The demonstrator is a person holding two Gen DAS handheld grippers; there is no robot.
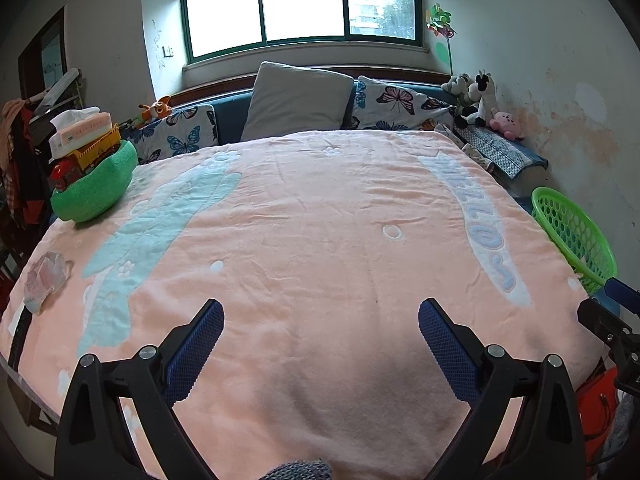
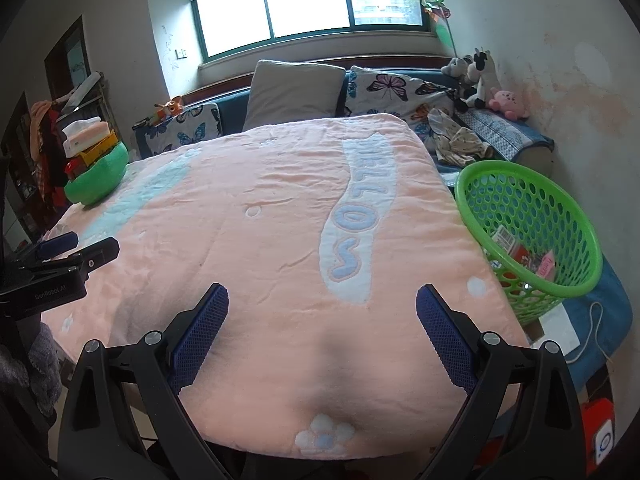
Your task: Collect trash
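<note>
Both claws, left (image 1: 321, 330) and right (image 2: 322, 316), are hanging spread over the bed (image 1: 320, 220); a wrapper (image 1: 44, 280) is lying left, a basket (image 2: 528, 236) sitting right.

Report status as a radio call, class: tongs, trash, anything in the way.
Left tongs open, empty; right tongs likewise. Crumpled wrapper on blanket's left edge. Green basket holds packets. Path unobstructed.

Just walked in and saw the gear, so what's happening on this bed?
A person is collecting trash with two handheld tools. The left tool and right tool both hover open and empty over the pink blanket. A crumpled wrapper lies at the blanket's left edge. The green basket on the right already holds some packaging.
</note>
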